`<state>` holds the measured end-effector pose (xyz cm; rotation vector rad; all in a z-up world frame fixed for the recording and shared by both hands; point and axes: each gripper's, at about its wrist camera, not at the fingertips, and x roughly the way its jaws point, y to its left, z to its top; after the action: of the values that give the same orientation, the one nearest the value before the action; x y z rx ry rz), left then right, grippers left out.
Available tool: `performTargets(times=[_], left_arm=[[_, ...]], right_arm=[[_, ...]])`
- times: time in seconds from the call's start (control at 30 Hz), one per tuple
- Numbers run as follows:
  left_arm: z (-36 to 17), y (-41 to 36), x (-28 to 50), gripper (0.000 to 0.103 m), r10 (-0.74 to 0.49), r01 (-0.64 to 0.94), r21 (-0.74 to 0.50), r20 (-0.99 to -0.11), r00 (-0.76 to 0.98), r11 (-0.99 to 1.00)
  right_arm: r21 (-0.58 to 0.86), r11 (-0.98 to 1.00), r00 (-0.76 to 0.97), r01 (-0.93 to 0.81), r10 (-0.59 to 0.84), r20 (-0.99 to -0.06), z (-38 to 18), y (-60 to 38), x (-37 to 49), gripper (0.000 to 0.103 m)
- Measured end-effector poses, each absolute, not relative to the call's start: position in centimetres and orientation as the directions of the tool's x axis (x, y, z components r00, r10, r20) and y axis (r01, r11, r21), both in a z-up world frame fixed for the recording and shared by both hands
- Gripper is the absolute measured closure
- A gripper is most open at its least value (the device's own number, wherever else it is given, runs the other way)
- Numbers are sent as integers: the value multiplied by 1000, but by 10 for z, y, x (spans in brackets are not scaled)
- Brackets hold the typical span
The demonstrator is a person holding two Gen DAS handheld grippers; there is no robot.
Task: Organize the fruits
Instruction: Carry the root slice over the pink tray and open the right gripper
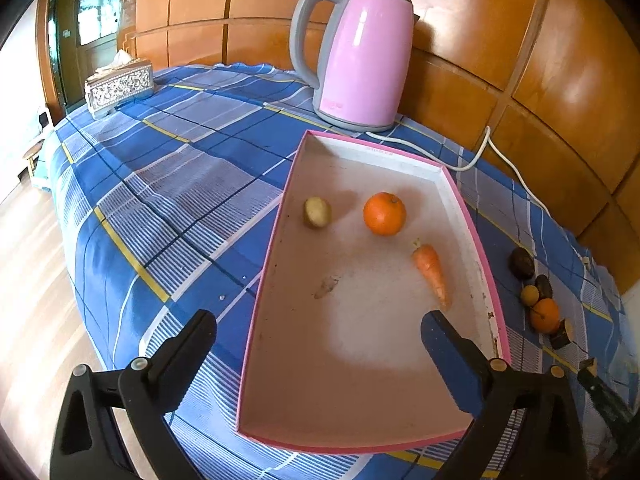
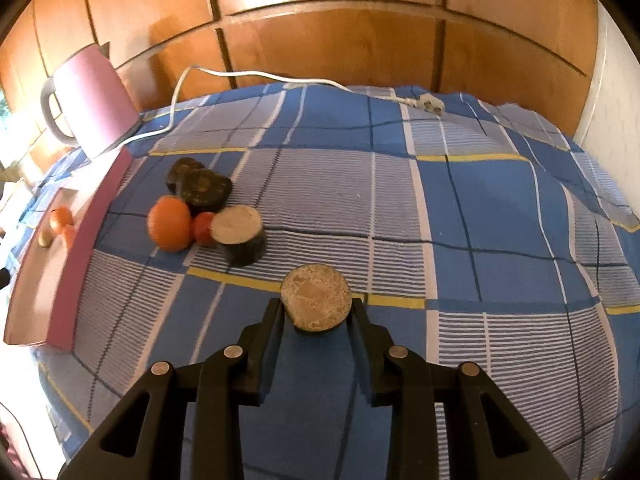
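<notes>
A shallow pink-rimmed box [image 1: 352, 360] lies on the blue checked cloth. A small yellowish fruit [image 1: 317, 212], an orange [image 1: 384, 214] and a carrot [image 1: 432, 272] rest on its floor. My left gripper [image 1: 320, 320] stands open above the box's near end, nothing between its fingers. In the right wrist view my right gripper [image 2: 316, 304] is shut on a round dark-skinned cut piece [image 2: 316, 298], its brownish cut face up, above the cloth. To its left is a pile: an orange [image 2: 169, 222], a red fruit [image 2: 202, 227], a pale-faced cut piece [image 2: 240, 236] and dark lumps [image 2: 204, 190].
A pink kettle [image 1: 360, 56] stands behind the box, and its white cord [image 2: 248, 76] runs along the wooden wall to a loose plug [image 2: 430, 104]. A tissue box [image 1: 120, 86] sits at the far left corner. The cloth drops off to wooden floor on the left.
</notes>
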<state>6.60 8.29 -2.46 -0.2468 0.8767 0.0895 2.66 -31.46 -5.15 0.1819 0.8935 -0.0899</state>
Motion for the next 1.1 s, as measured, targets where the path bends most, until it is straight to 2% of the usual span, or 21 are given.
performTargets(times=[0.13,0.3,0.5,0.7,1.1], left_arm=[[-25,87,66,0,-15,-192,-179,-768,640,965],[-22,101,65,0,19,-232,-176,-757,654,957],[-23,119,63,0,29,-268,-194,-758,651,944],[-27,134,56,0,66,-325,-195,-762,644,925],[-36,146,52,0,69,-369,-221,-772,632,903]], right_arm=[[136,986,641,92,45,-766,-38,-301,27,71],[152,985,636,-76,166,-753,-22,-263,30,71],[155,952,603,-264,289,-744,-8,-206,40,71],[198,906,551,-373,388,-738,-4,-156,52,71],[163,888,495,-430,383,-780,-18,-90,87,70]])
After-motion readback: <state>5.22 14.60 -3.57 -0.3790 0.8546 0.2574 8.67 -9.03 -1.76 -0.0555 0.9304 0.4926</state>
